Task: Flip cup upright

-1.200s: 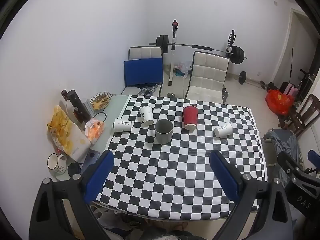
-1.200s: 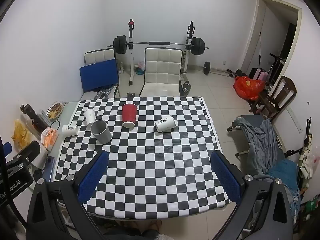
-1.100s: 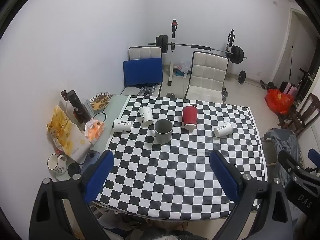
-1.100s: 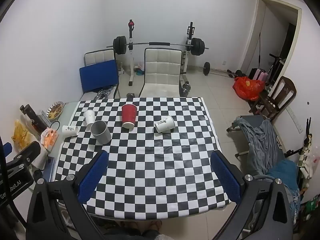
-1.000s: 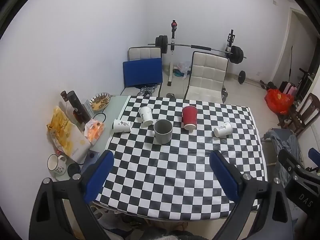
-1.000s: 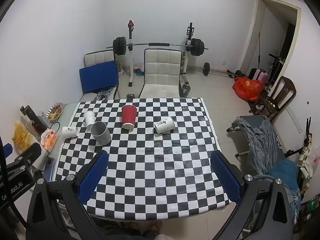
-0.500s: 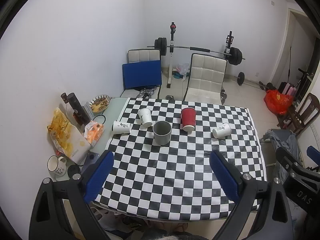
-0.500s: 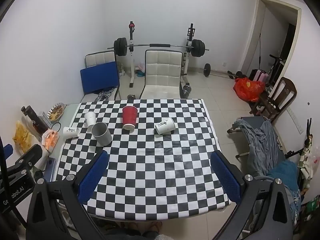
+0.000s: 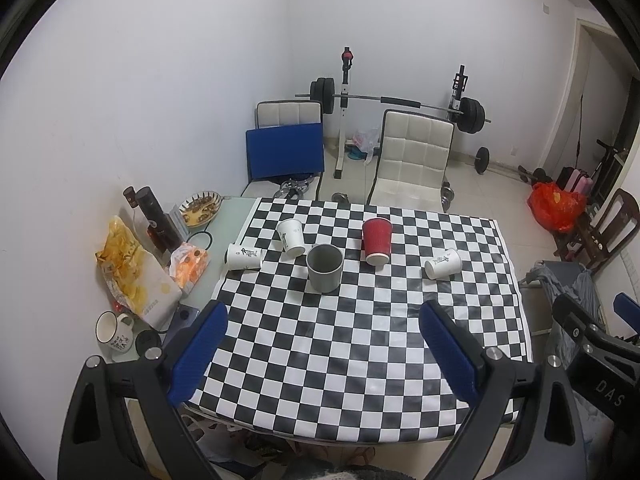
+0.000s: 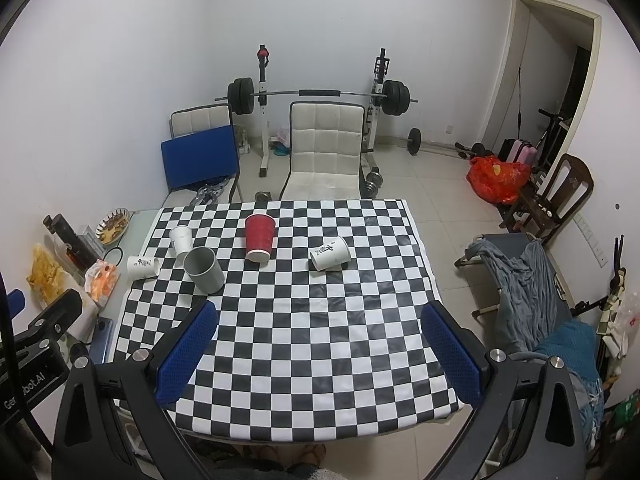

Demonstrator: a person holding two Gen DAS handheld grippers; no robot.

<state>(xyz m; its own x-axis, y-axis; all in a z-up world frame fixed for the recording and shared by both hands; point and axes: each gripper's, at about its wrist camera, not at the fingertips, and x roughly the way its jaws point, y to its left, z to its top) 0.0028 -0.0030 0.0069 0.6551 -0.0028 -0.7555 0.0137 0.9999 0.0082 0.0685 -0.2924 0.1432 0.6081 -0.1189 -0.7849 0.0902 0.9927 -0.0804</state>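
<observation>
Cups, five in all, are sitting along the far half of the checkered surface: a red cup is standing mouth-down near the middle, a grey cup is standing mouth-up just left of it, a white cup is standing inverted beyond the grey one, and two white printed cups are lying on their sides, one at the left edge and one well apart to the right. Left claw is hovering over the near edge with its blue pads spread wide and holding nothing; right claw is doing likewise, jaws gaping and empty, well short of every cup. Left wrist view is taking in the clutter beside the cloth: a yellow snack bag, an orange packet, a dark bottle, a dish of food and a white mug near the corner; the mug is not showing in the right wrist view. Right wrist view is showing more of the room to the right: grey clothing draped over a folding frame, a wooden chair and an open doorway. Both views are showing a barbell rack, a white padded chair and a red bag on the floor.
</observation>
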